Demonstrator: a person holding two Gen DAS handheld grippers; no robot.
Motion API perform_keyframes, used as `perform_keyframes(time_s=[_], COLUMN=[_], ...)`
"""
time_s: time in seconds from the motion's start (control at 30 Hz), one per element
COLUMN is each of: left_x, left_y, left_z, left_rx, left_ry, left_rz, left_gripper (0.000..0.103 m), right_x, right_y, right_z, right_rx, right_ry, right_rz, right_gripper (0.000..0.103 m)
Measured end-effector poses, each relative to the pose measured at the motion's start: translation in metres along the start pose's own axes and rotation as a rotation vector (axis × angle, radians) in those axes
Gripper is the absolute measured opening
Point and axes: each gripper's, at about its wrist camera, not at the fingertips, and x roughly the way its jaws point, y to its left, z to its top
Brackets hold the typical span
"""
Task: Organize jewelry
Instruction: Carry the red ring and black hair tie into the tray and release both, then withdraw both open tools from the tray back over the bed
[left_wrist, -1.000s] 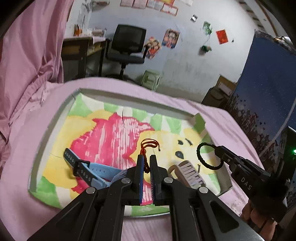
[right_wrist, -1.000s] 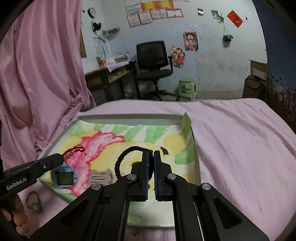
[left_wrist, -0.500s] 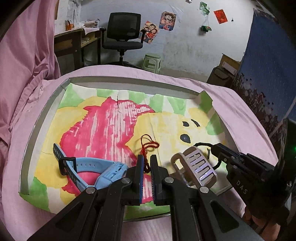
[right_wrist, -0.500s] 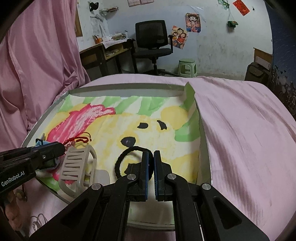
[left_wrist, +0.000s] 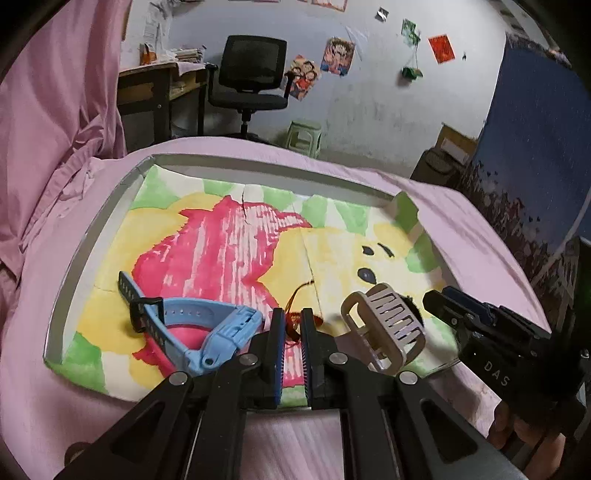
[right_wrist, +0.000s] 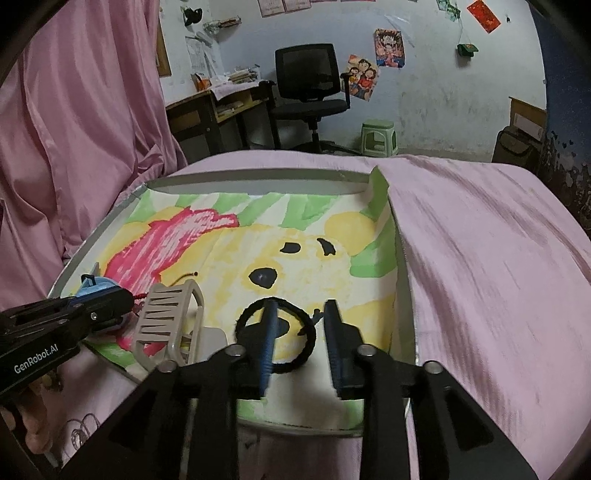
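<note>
A shallow tray (left_wrist: 92, 236) lined with a bright bear drawing lies on the pink bed. In it are a blue watch (left_wrist: 192, 321), a beige claw clip (left_wrist: 388, 325) and a black hair tie (right_wrist: 310, 332). My left gripper (left_wrist: 293, 314) is low over the tray's near edge. Its jaws are starting to open, and the knot of a red cord bracelet (left_wrist: 293, 328) is still pinched between the pads. My right gripper (right_wrist: 299, 308) has its jaws opening. The hair tie lies flat on the liner under its left finger, free of the pads. The clip hides most of the hair tie in the left wrist view.
Pink sheet (right_wrist: 498, 277) surrounds the tray, and a pink curtain (right_wrist: 74, 129) hangs on the left. Some thin loose jewelry (right_wrist: 79, 432) lies on the sheet near a person's hand (right_wrist: 33, 417). A desk, an office chair (right_wrist: 310, 85) and a green stool stand behind.
The right jaws, shut on the black hair tie before, now stand apart and the tie lies on the tray. The left jaws have parted slightly around the red cord.
</note>
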Motion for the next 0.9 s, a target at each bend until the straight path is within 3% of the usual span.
perform_keyframes(time_s=[0.37, 0.4, 0.53, 0.7, 0.83, 0.9], left_x=[-0.038, -0.042, -0.055, -0.077, -0.092, -0.101], left_y=[0.004, 0.004, 0.006, 0.01, 0.011, 0.011], left_z=[-0.014, -0.015, -0.024, -0.037, -0.047, -0.053], left_rx=[-0.025, -0.026, -0.027, -0.035, -0.027, -0.018], left_ry=[-0.157, -0.174, -0.214, -0.281, -0.331, -0.355], left_rz=[-0.044, -0.043, -0.047, -0.037, -0.013, 0.001], left_gripper=[0.049, 0.056, 0.063, 0.089, 0.098, 0.102], right_x=[-0.036, -0.041, -0.061, -0.089, -0.11, -0.119], right_y=[-0.003, -0.004, -0.007, -0.008, -0.006, -0.006], right_z=[-0.005, -0.006, -0.011, -0.022, -0.03, -0.034], right_rx=[-0.019, -0.019, -0.007, -0.002, -0.006, -0.007], right_ry=[-0.094, -0.108, -0.167, -0.245, -0.3, -0.323], right_rz=[0.015, 0.016, 0.037, 0.065, 0.062, 0.065], right_gripper=[0.04, 0.044, 0.057, 0.073, 0.09, 0.093])
